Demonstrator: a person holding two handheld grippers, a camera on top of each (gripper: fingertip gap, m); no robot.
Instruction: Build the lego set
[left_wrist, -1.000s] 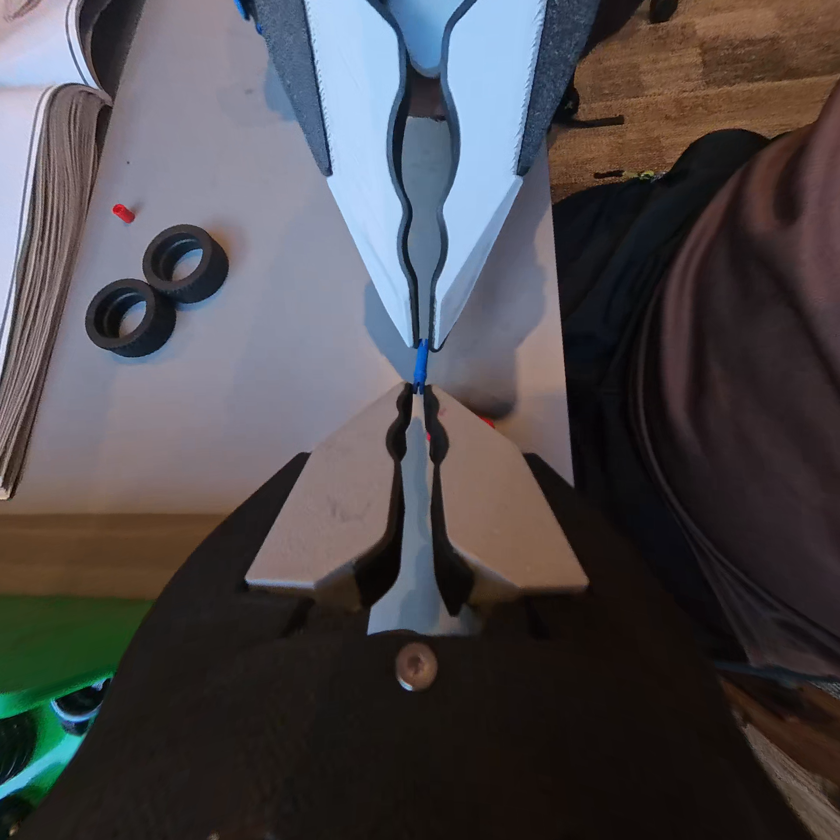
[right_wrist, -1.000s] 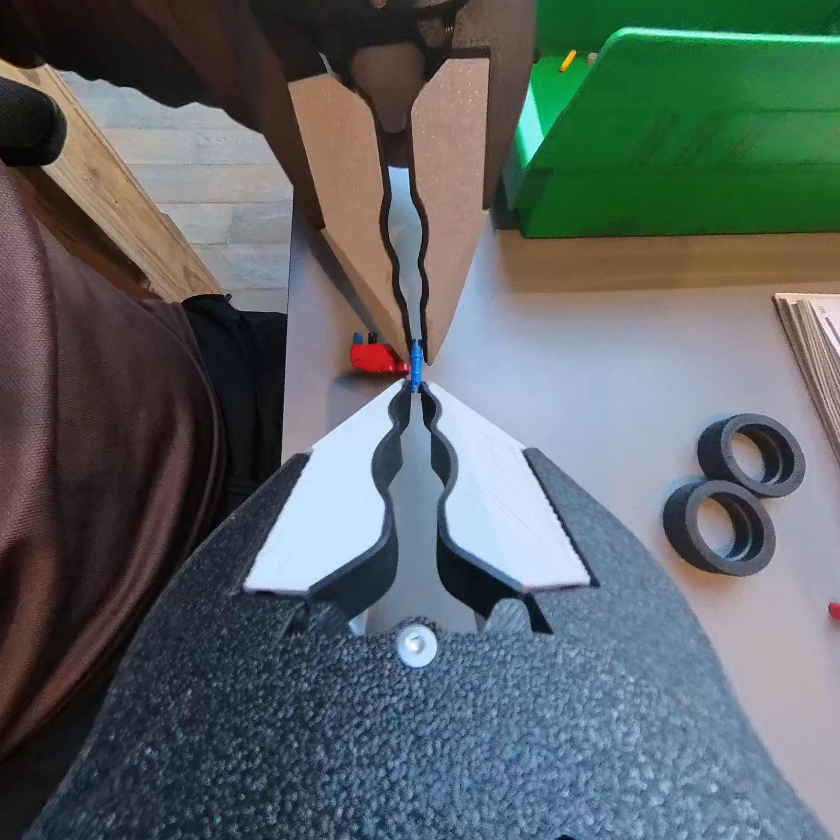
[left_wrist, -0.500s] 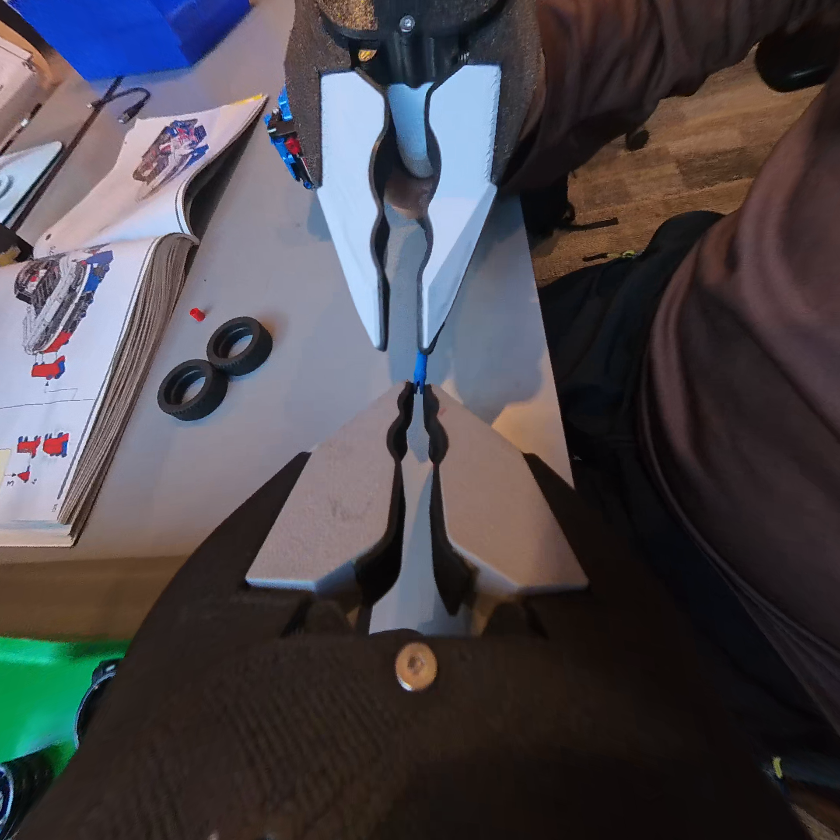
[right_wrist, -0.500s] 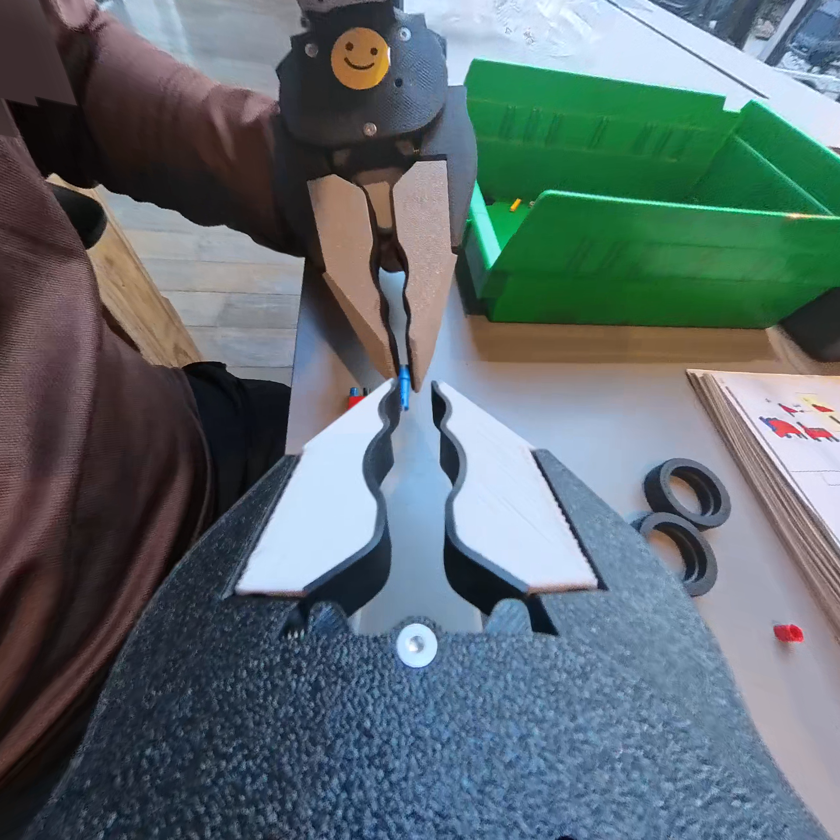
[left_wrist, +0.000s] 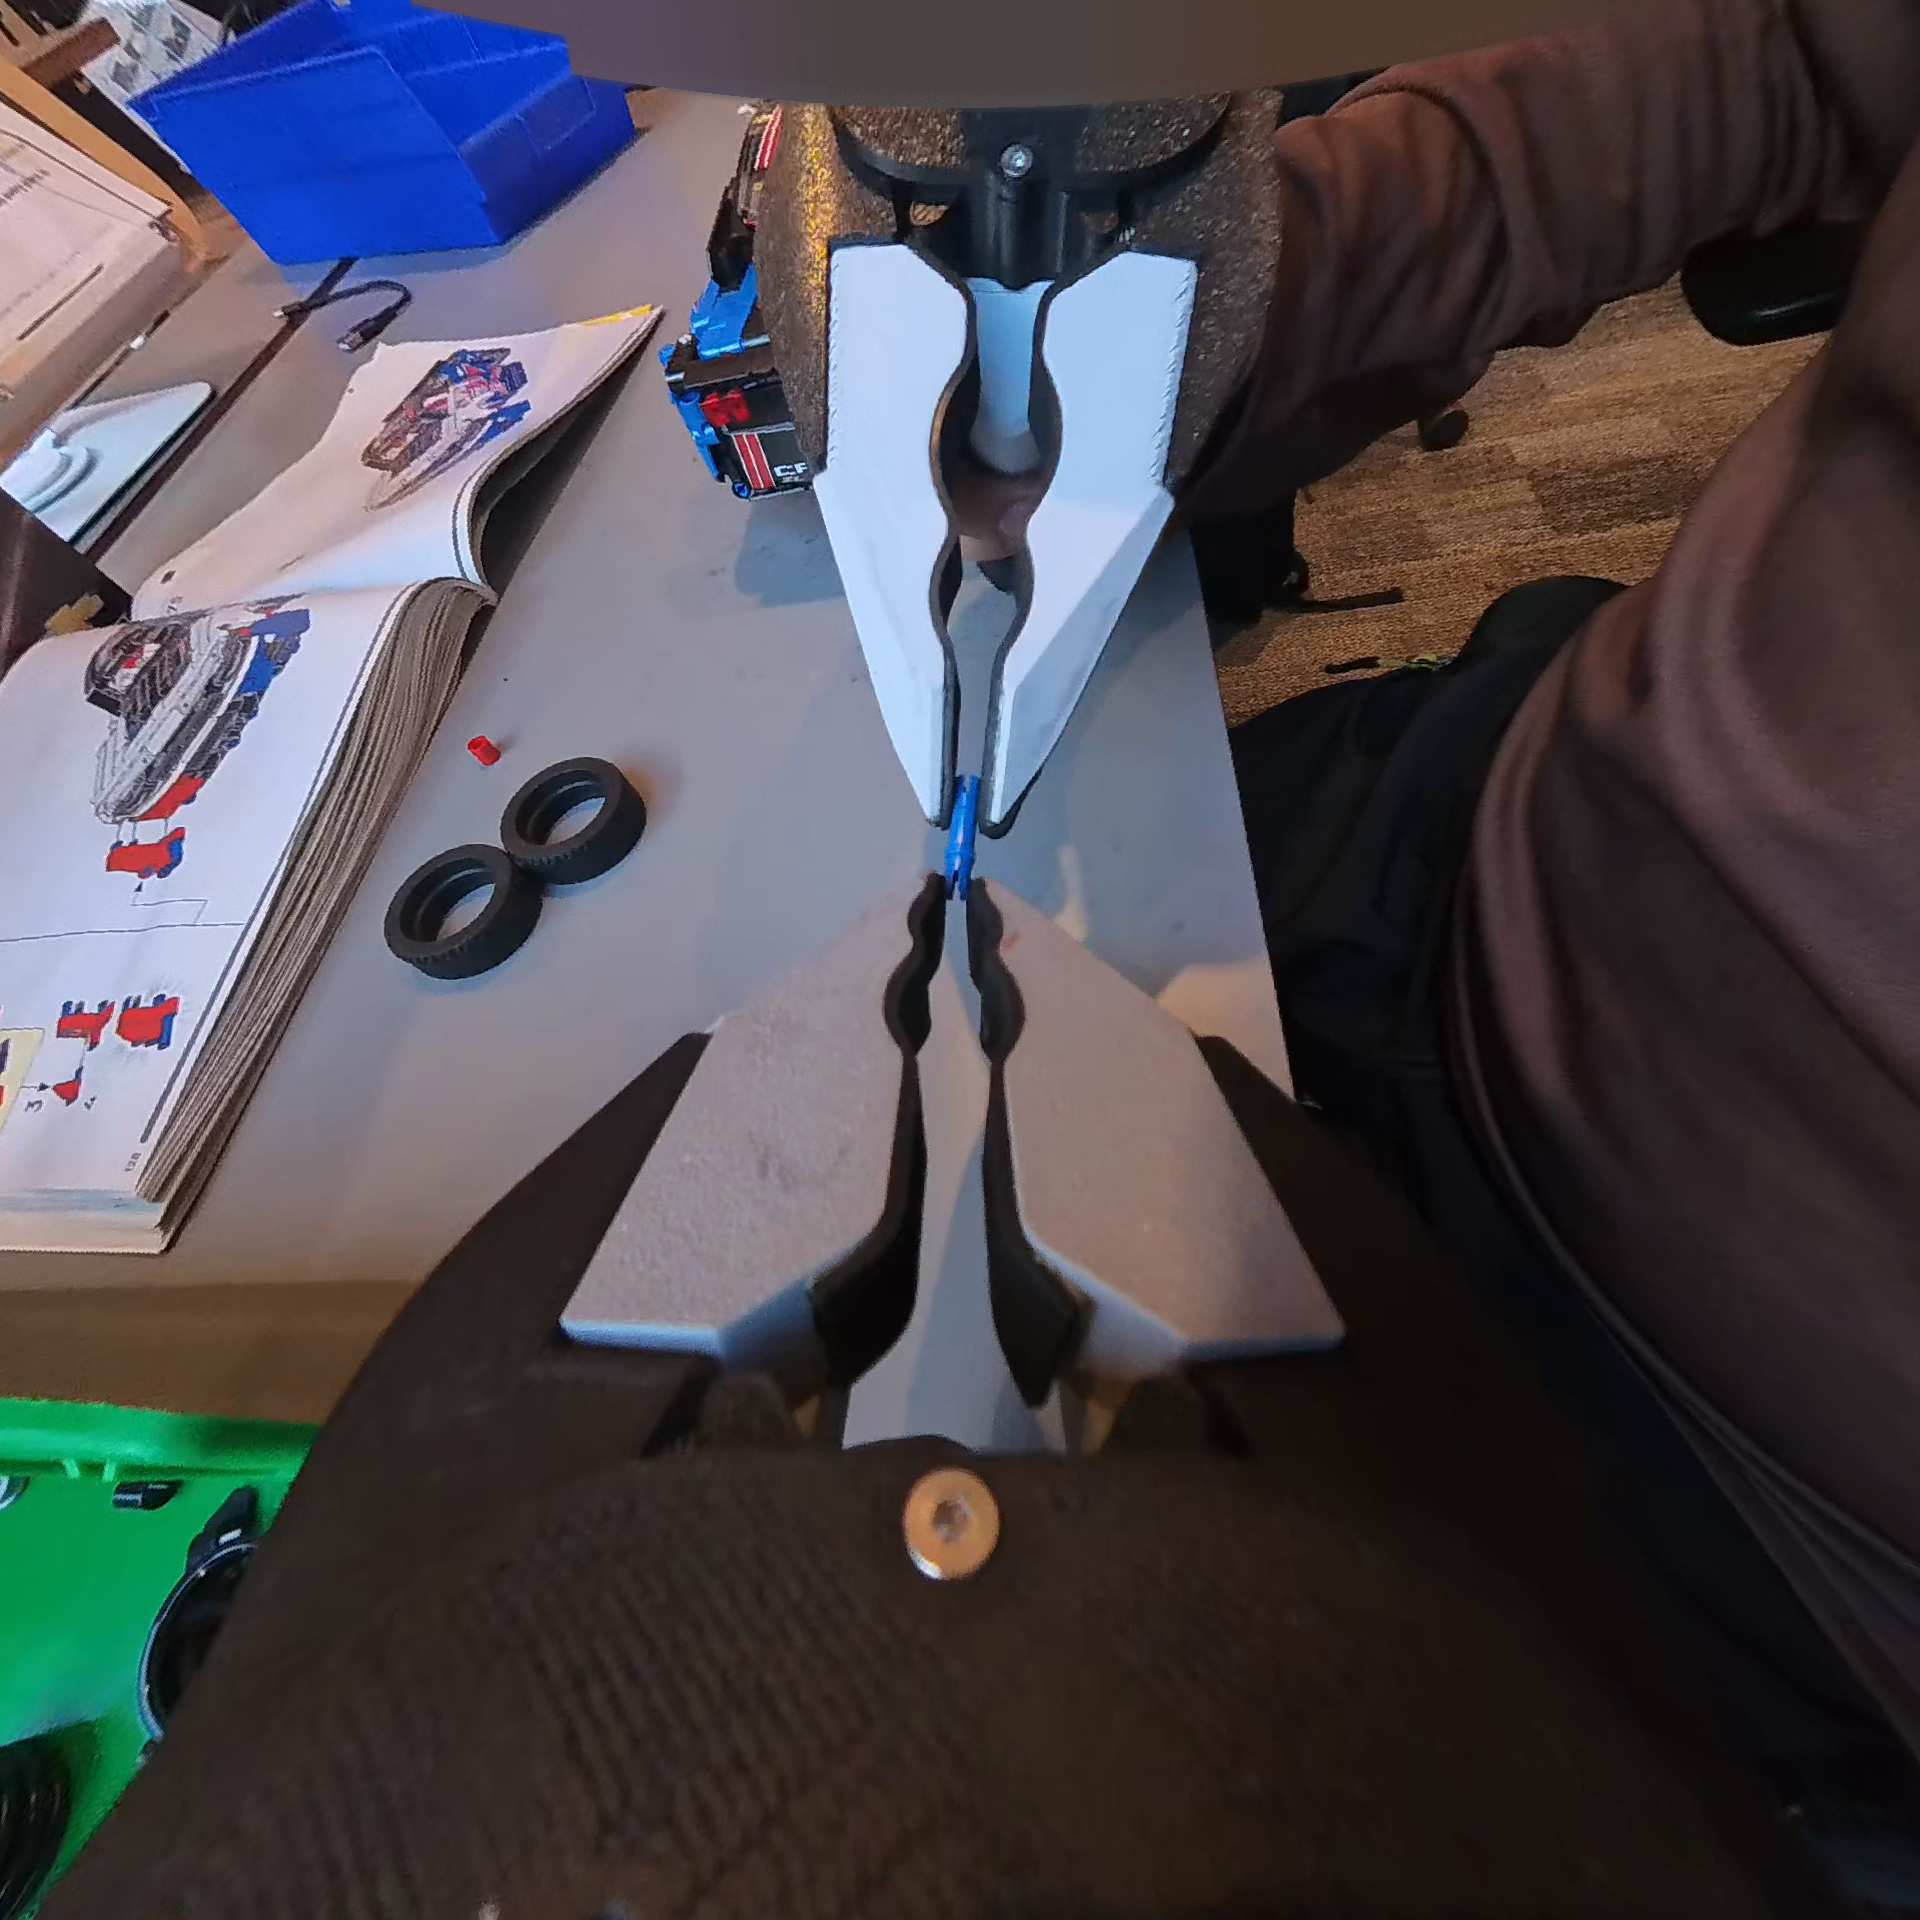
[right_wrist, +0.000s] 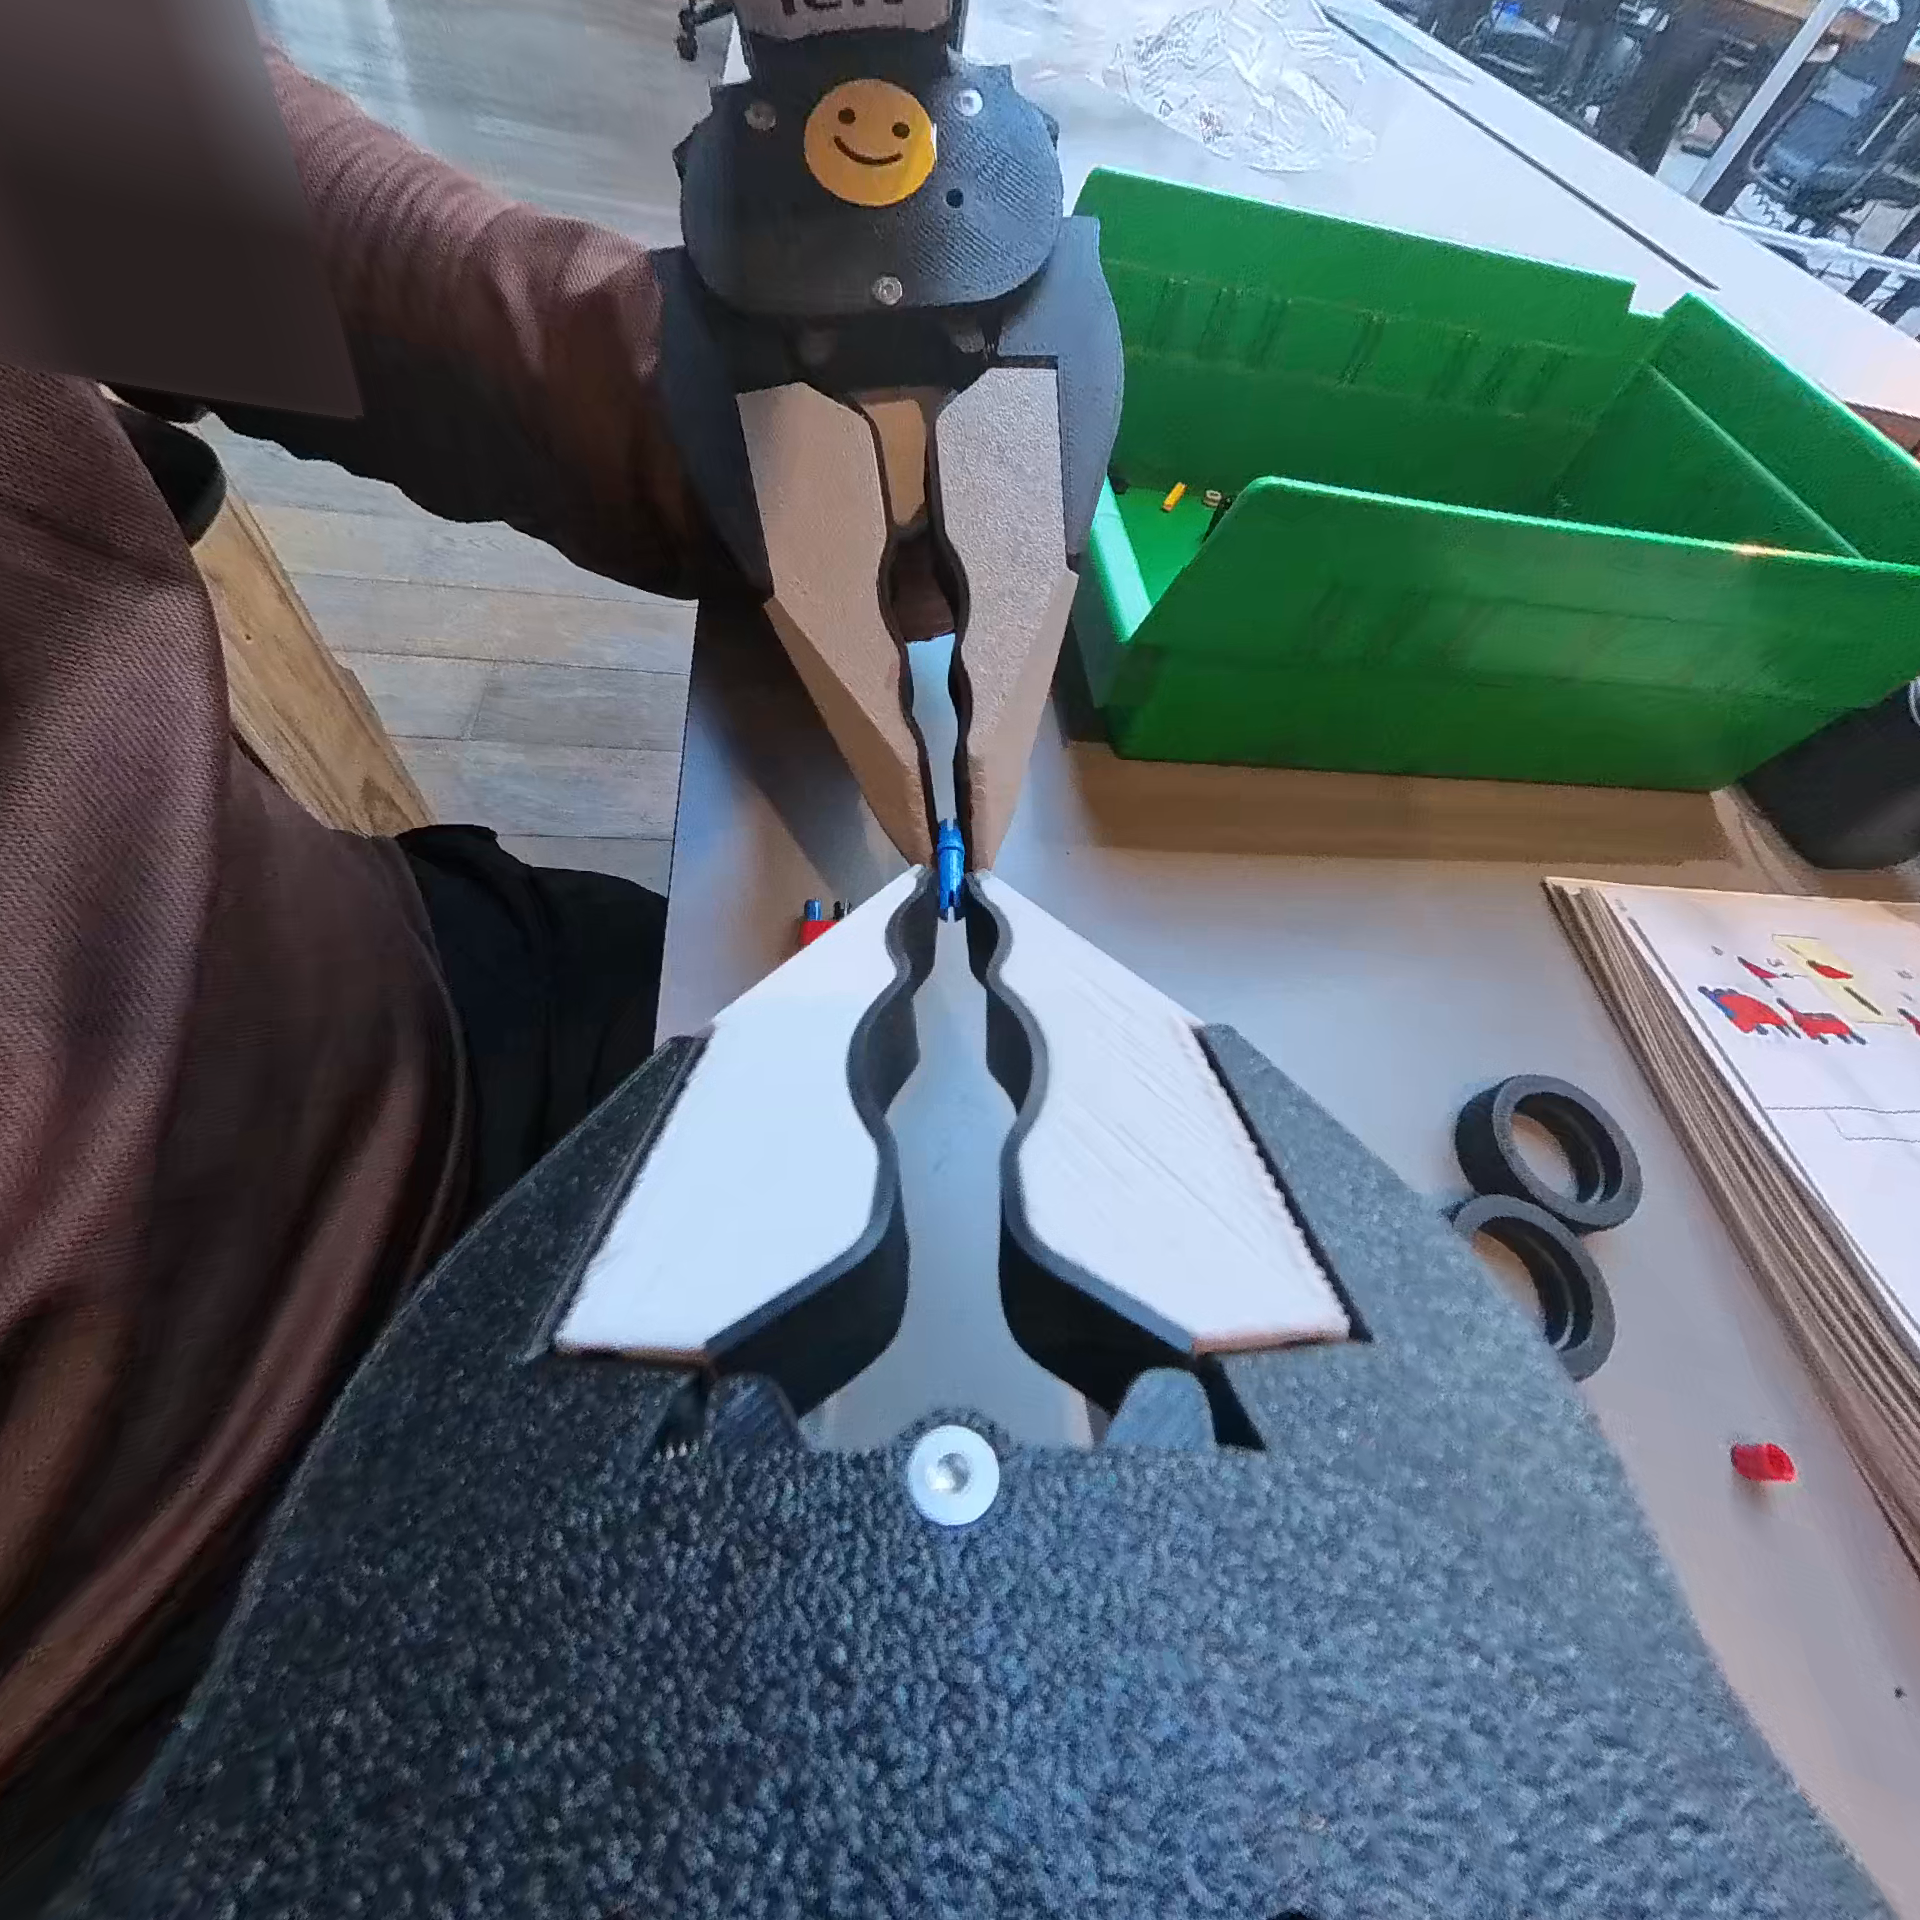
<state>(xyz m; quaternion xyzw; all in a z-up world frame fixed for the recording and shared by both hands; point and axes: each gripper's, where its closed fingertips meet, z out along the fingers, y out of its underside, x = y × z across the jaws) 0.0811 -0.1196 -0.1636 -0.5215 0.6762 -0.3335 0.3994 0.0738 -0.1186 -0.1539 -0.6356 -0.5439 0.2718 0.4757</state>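
A small blue pin (left_wrist: 961, 831) is held in the air between the two grippers, tip to tip, above the grey table (left_wrist: 675, 675). My left gripper (left_wrist: 954, 885), with grey fingers, is shut on its near end. My right gripper (left_wrist: 969, 816), with white fingers, comes from the far side and is shut on the other end. In the right wrist view the pin (right_wrist: 948, 868) sits between my right gripper (right_wrist: 948, 883) and the left gripper (right_wrist: 950, 847). A partly built blue, black and red model (left_wrist: 732, 416) stands behind the right gripper.
Two black tyres (left_wrist: 623, 826) (right_wrist: 1488, 1138) and a tiny red piece (left_wrist: 481, 748) (right_wrist: 1763, 1460) lie beside the open instruction booklet (left_wrist: 208, 779). A green bin (right_wrist: 1455, 623) and a blue bin (left_wrist: 384, 156) stand at the table's ends. A small red-and-blue piece (right_wrist: 821, 920) lies by the edge next to the person's body. My left and right fingertips are right by each other. From either gripper's tips it is about 25 cm to the tiny red piece (right_wrist: 1763, 1460). It turns up in the left wrist view (left_wrist: 480, 751) as well.
Half a second ago the right gripper stood open and back from the pin; now it is shut on the pin again. Both grippers have risen higher above the table than a second ago.
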